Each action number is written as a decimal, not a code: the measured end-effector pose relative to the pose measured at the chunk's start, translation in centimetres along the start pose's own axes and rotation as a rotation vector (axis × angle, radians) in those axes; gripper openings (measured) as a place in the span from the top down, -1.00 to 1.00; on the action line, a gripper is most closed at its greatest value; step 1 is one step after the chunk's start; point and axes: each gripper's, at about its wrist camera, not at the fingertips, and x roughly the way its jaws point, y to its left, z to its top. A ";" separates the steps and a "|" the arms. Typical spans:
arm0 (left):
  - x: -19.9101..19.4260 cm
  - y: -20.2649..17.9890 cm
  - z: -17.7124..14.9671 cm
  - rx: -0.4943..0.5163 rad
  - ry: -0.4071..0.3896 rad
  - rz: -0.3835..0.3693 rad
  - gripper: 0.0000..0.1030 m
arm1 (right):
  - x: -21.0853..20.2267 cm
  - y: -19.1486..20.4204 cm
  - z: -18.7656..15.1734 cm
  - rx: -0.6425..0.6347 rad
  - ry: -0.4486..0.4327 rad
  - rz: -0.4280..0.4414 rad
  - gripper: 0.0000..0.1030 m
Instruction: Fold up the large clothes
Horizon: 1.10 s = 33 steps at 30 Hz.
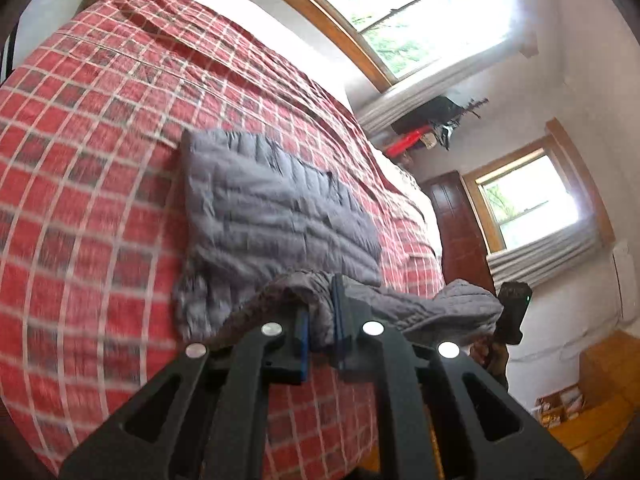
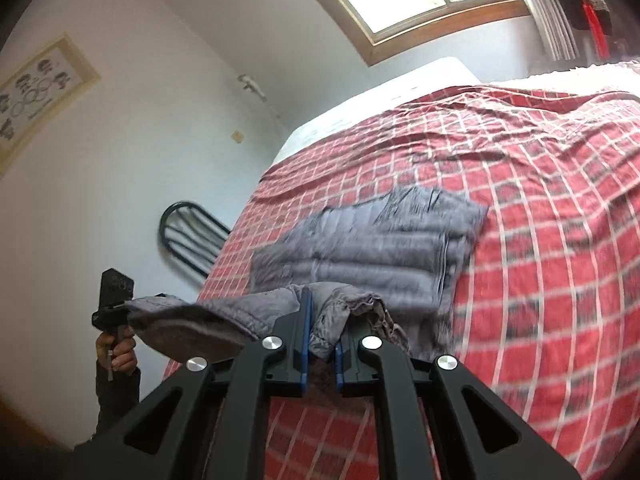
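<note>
A grey quilted jacket (image 1: 276, 216) lies partly folded on the red plaid bedspread (image 1: 92, 184). My left gripper (image 1: 322, 320) is shut on the jacket's near edge and lifts it off the bed. My right gripper (image 2: 322, 332) is shut on the same near edge of the jacket (image 2: 368, 240), further along. The lifted grey fabric stretches between the two grippers. The right gripper shows in the left wrist view (image 1: 512, 312), and the left gripper shows in the right wrist view (image 2: 114, 304), each held by a hand.
The bed (image 2: 540, 184) fills most of both views, with white mattress at its far end. Two windows (image 1: 404, 12) are on the wall. A dark wooden door (image 1: 456, 224), a black metal chair back (image 2: 192, 236) and wooden floor (image 1: 592, 432) lie beside the bed.
</note>
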 end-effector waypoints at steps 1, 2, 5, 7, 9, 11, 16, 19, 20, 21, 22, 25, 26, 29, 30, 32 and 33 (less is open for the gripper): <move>0.9 0.4 1.3 -0.012 0.006 0.010 0.86 | 0.8 -0.4 0.7 0.005 0.005 -0.013 0.84; 1.7 0.8 2.3 -0.027 0.013 0.018 0.86 | 1.7 -0.7 1.3 0.010 0.012 -0.027 0.84; 3.8 2.1 5.0 -0.064 0.041 0.043 0.86 | 4.4 -2.5 3.4 0.039 0.033 -0.064 0.84; 5.6 3.1 7.0 -0.093 0.061 0.062 0.85 | 6.4 -3.9 4.6 0.061 0.048 -0.087 0.84; 7.1 3.9 8.4 -0.111 0.080 0.081 0.85 | 8.6 -5.4 5.6 0.087 0.076 -0.107 0.83; 9.0 4.7 9.8 -0.124 0.103 0.100 0.85 | 10.8 -6.9 6.1 0.104 0.110 -0.134 0.83; 13.0 7.3 12.0 -0.156 0.159 0.139 0.74 | 15.1 -10.4 6.1 0.167 0.192 -0.154 0.76; 13.8 8.2 12.4 -0.167 0.167 0.141 0.64 | 16.4 -12.2 5.7 0.225 0.229 -0.114 0.69; 13.7 8.3 12.5 -0.173 0.166 0.136 0.59 | 16.4 -12.4 5.7 0.236 0.233 -0.103 0.67; 13.5 8.3 12.5 -0.172 0.161 0.129 0.56 | 16.3 -12.7 5.8 0.259 0.239 -0.081 0.63; 13.0 8.0 12.5 -0.155 0.153 0.121 0.52 | 16.0 -12.8 6.0 0.274 0.244 -0.057 0.60; 12.1 6.7 12.1 -0.086 0.137 0.106 0.42 | 15.1 -13.0 6.5 0.302 0.261 -0.001 0.48; 11.9 6.3 12.0 -0.057 0.137 0.112 0.41 | 15.1 -13.0 6.6 0.310 0.277 0.007 0.44; 11.6 5.9 11.9 -0.022 0.143 0.060 0.31 | 14.8 -13.5 6.8 0.350 0.300 0.054 0.31; 11.6 6.7 12.1 -0.059 0.138 -0.009 0.23 | 14.8 -14.0 6.8 0.377 0.300 0.094 0.09; 11.4 8.7 12.6 -0.172 0.105 -0.108 -0.91 | 14.1 -14.9 7.0 0.415 0.241 0.090 -0.71; 11.1 9.4 12.7 -0.220 0.065 -0.116 -0.94 | 13.8 -15.0 6.9 0.419 0.227 0.097 -0.78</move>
